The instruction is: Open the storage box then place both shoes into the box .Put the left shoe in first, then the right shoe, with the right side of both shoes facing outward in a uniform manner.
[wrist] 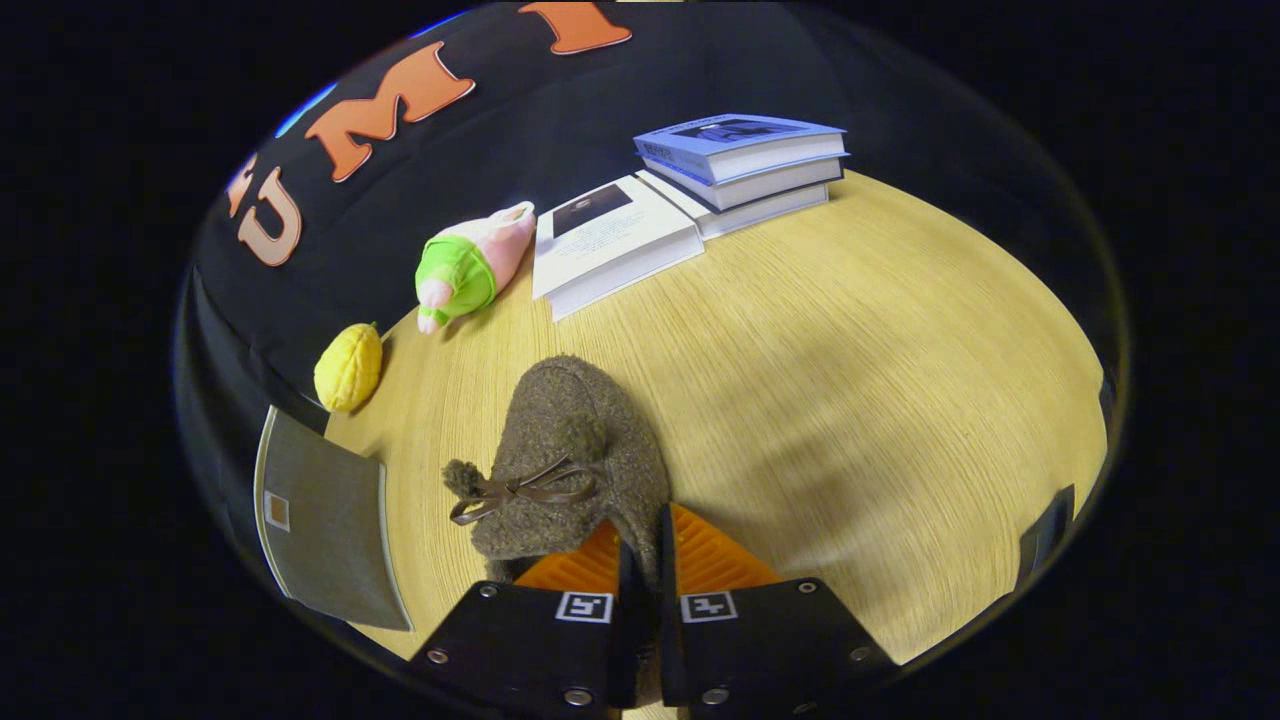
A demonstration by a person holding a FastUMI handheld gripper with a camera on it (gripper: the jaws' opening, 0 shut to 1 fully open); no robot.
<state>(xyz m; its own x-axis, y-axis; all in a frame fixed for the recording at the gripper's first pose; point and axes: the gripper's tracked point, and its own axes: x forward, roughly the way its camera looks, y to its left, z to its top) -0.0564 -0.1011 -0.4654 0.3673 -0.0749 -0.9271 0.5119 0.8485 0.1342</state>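
While my gripper (640, 545) pinches the heel wall of the shoe (570, 460), both fingers pressed on it, its toe points to twelve o'clock over the table (850, 380). At nine o'clock sits the grey box (325, 520), lid state unclear. No shoe looks boxed yet, so I judge both placements remain; toys and books (690, 190) lie beyond.

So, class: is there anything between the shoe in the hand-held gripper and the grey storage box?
Nothing visible. The hand-held gripper is shut on the brown shoe at its edge. Only bare table lies between the shoe and the grey storage box beside it. The yellow toy sits beyond the box.
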